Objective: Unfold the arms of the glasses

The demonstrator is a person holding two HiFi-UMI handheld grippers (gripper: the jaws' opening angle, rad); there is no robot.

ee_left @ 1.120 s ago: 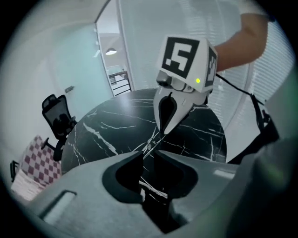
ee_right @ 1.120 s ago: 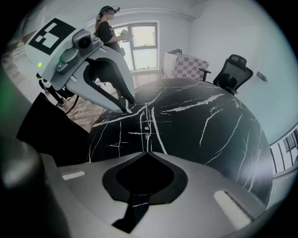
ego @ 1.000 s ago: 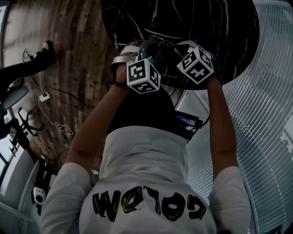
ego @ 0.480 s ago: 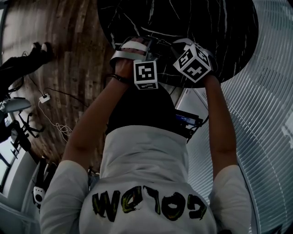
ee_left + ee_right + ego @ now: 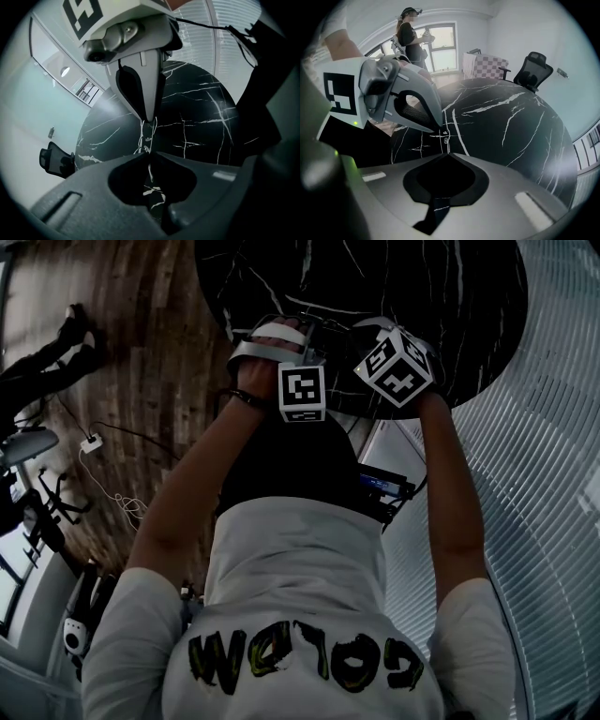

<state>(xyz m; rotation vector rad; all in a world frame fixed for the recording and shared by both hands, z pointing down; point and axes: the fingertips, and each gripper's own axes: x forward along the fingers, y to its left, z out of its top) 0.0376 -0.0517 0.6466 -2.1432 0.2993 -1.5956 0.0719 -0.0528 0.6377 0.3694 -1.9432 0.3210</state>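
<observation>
Thin wire-framed glasses (image 5: 143,136) hang just above the black marble table (image 5: 201,122), between my two grippers. My left gripper (image 5: 149,154) is closing its jaws; the tips meet on a thin wire part of the glasses. My right gripper (image 5: 447,153) is shut on the glasses (image 5: 445,138) from the other side. Its pointed jaws (image 5: 149,119) come down right in front of the left ones. The left gripper's tips (image 5: 442,130) show close by in the right gripper view. In the head view both marker cubes and hands hide most of the glasses.
The round table (image 5: 422,277) ends just in front of the person's body. A black office chair (image 5: 532,68) stands beyond it, and another chair (image 5: 56,159) to the side. A person (image 5: 410,33) stands by the window. Cables (image 5: 103,446) lie on the wooden floor.
The left hand has rolled, so its marker cube now shows one face squarely, and it has sunk a little toward the table. The right hand has kept still.
</observation>
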